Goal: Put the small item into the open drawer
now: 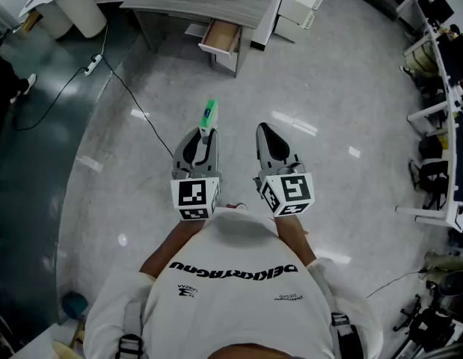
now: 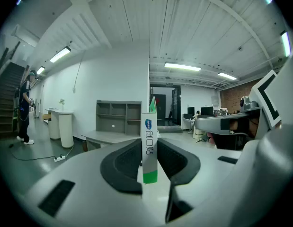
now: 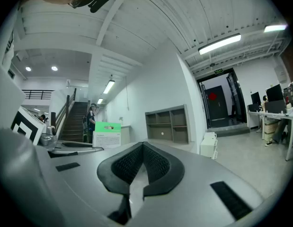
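My left gripper [image 1: 205, 137] is shut on a small green and white box [image 1: 209, 114], which sticks out past its jaws. In the left gripper view the box [image 2: 149, 141] stands upright, pinched between the two black pads [image 2: 125, 162]. My right gripper [image 1: 267, 134] is beside it, shut with nothing in it; in the right gripper view its pads [image 3: 158, 167] meet at the tips. The open drawer [image 1: 221, 38] hangs out of a grey desk [image 1: 194, 2] far ahead across the floor. From the right gripper view the box [image 3: 107, 134] shows to the left.
A black cable [image 1: 134, 103] runs over the floor from a power strip [image 1: 93, 63] at the left. White cabinets [image 1: 300, 6] stand right of the desk. Desks and chairs [image 1: 439, 111] line the right side. A person [image 2: 24, 108] stands by stairs at the far left.
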A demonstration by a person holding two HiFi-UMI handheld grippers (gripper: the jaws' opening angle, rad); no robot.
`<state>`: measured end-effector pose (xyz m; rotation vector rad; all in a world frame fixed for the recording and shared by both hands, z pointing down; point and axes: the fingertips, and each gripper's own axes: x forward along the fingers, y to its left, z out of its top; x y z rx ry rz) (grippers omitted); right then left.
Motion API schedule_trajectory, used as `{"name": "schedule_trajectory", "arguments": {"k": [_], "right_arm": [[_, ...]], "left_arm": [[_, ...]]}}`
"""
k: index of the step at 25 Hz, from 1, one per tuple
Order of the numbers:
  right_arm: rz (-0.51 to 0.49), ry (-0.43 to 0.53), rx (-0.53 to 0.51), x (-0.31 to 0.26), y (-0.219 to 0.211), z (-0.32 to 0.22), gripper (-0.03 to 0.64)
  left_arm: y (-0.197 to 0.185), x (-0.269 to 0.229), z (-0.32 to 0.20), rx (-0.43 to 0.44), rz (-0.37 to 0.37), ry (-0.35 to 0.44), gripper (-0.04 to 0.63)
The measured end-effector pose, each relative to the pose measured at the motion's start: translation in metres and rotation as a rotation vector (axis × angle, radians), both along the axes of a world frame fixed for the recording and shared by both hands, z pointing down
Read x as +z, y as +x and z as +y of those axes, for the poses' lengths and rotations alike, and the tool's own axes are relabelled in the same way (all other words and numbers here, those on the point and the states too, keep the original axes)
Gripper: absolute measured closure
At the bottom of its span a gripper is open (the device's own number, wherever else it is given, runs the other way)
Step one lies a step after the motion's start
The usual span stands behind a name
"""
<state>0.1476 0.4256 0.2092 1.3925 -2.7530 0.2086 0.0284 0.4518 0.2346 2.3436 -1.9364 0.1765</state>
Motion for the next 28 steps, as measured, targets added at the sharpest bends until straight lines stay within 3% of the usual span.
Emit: {"name": "schedule_trajectory", "arguments": {"k": [14,23,28], "right_arm": [[-0.007,-0.056,-0.050,0.035,0.049,-0.013,0.588],[0.008,-0.091,-0.067,0.057,0.029,-0.059,0.588],[0.051,-0.093,-0.059,0.067,0.008,-0.116,0.588]], "left_arm": [[0.050,0.022,-0.007,-0.051,-0.019,-0.037,0.492],[0.030,0.046,-0.053,-0.071,-0.011,-0.070,0.492],[0.010,0.057,-0.119,-0.054,0.014,-0.063,0.492]]}}
